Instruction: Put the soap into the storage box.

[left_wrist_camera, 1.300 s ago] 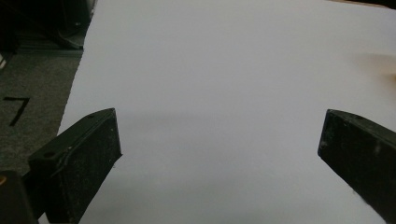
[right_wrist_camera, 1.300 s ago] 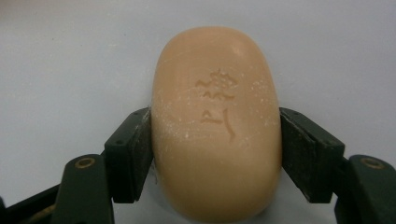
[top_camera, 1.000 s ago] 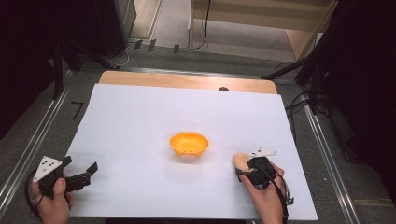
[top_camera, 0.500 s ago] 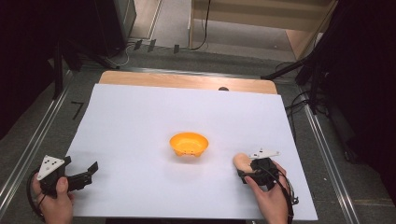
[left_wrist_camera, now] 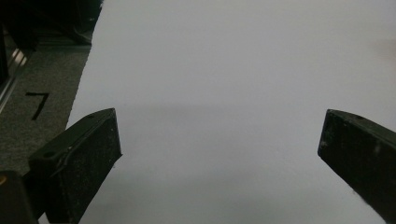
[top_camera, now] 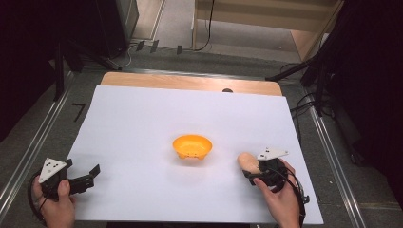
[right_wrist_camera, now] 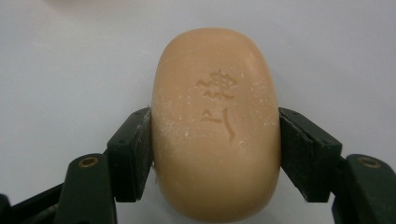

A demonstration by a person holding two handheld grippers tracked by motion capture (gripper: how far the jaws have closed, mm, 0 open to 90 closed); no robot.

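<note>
A tan oval bar of soap (right_wrist_camera: 215, 126) with stamped characters sits between the jaws of my right gripper (right_wrist_camera: 215, 154), which press on both its long sides. From above, the soap (top_camera: 247, 161) pokes out of the right gripper (top_camera: 254, 171) near the sheet's front right. An orange bowl (top_camera: 192, 146) stands at the middle of the white sheet (top_camera: 142, 123), left of the soap. My left gripper (top_camera: 90, 175) rests at the front left corner, its jaws wide apart over bare sheet (left_wrist_camera: 219, 93).
The white sheet covers a wooden table (top_camera: 190, 83) whose far edge shows. Grey floor with metal rails (top_camera: 28, 156) flanks both sides. Dark stands and cables (top_camera: 304, 71) crowd the back right.
The right hand has shifted slightly with the soap in its jaws. The left hand has stayed put.
</note>
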